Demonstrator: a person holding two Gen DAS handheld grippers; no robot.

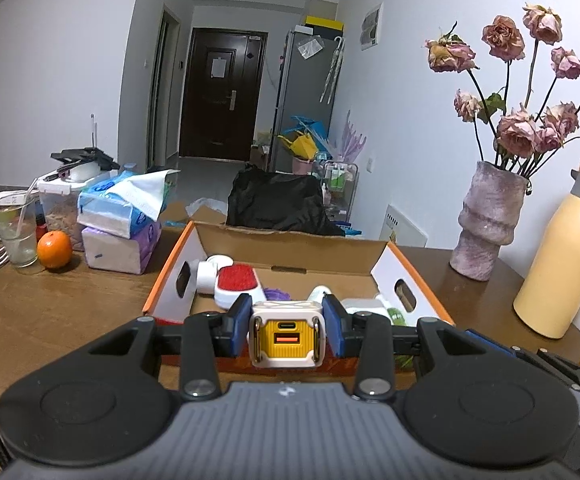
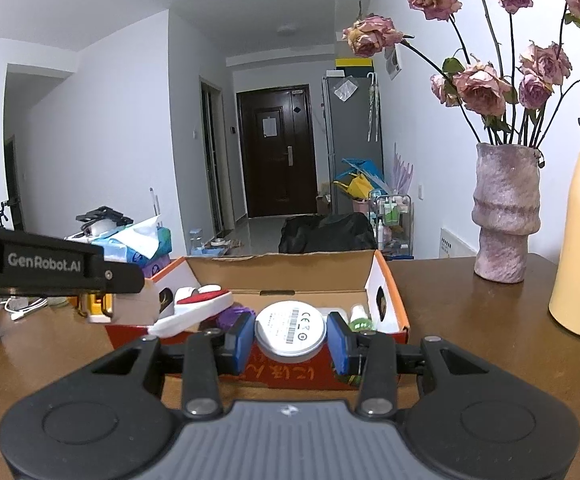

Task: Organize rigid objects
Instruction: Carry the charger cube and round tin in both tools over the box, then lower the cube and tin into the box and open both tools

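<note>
On a brown wooden table (image 1: 69,312) in a white-walled flat, the left gripper (image 1: 287,330) is clenching a yellow-faced USB charger (image 1: 286,334) at the near edge of the open cardboard box (image 1: 290,246). To its right, the right gripper (image 2: 290,334) is grasping a round white disc (image 2: 291,328), both probably bound for the box, where a red-faced lint brush (image 1: 237,282) is lying far left.

left gripper (image 1: 285,334): clamped, tilted down | right gripper (image 2: 290,336): clamped, tilted down
</note>
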